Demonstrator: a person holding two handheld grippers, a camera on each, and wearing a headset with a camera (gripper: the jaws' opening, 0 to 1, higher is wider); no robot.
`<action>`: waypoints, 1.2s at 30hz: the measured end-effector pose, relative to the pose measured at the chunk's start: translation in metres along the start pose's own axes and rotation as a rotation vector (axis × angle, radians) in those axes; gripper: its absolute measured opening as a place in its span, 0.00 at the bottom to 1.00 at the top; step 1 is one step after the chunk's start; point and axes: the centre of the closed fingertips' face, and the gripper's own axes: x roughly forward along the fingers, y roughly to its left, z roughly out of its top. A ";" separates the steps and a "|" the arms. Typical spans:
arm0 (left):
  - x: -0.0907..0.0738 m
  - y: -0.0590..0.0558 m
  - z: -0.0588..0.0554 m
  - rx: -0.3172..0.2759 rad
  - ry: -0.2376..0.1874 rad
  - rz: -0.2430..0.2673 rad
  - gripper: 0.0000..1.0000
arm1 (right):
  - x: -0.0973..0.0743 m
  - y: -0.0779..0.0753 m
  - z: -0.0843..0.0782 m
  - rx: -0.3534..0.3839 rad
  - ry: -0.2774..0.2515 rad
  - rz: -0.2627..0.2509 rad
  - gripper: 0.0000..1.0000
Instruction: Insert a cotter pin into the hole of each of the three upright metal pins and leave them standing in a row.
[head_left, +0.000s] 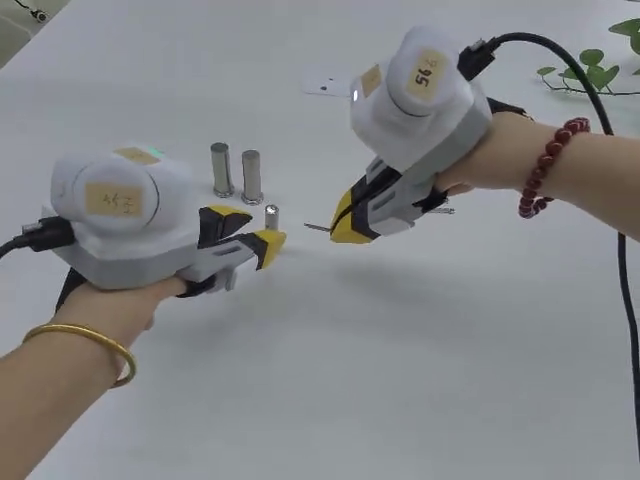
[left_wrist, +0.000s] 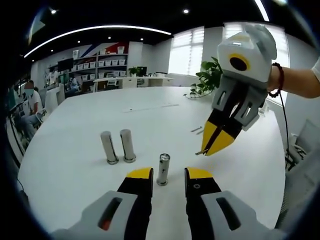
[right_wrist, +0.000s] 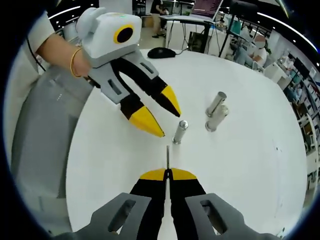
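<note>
Showing white table (head_left: 420, 380) beneath all the work.

Next in size, left gripper (head_left: 262, 230), jaws spread and released, bracketing the third metal pin (head_left: 271, 215) with a gap visible on each side. Nearer of the two tools to that pin.

Opposite it, right gripper (head_left: 340, 232), jaws clenched on a cotter pin (head_left: 318, 228).

Beyond the left gripper's tips and off to their left, two other metal pins (head_left: 221, 170) (head_left: 251, 176), upright, just beside each other, apart from the third.

Key relation: third metal pin (right_wrist: 180, 131) straight ahead of the right gripper's closed tips, near but not touching, long axis vertical. Cotter pin (right_wrist: 167, 157) projecting forward along the jaws, long axis roughly level, hence crosswise to the upright pin and aimed at its upper part. Cross-hole too small to make out, so alignment of tip and hole cannot be told. Probably calls for a short forward push, with the left gripper closing first to steady the pin.

Smallest: tan labels (head_left: 428, 72) (head_left: 115, 203) on both housings, handwritten. Digits on the right gripper's resembling 595, uncertain; marks on the left gripper's unreadable.
</note>
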 end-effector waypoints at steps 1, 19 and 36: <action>0.002 0.000 0.000 -0.001 0.001 -0.002 0.24 | 0.000 -0.001 0.000 0.003 -0.002 0.000 0.03; 0.022 0.004 -0.008 -0.010 0.014 -0.020 0.14 | 0.017 -0.019 0.014 -0.025 0.002 -0.011 0.03; 0.024 0.007 -0.010 0.011 0.012 -0.033 0.08 | 0.022 -0.025 0.018 -0.052 0.024 -0.020 0.03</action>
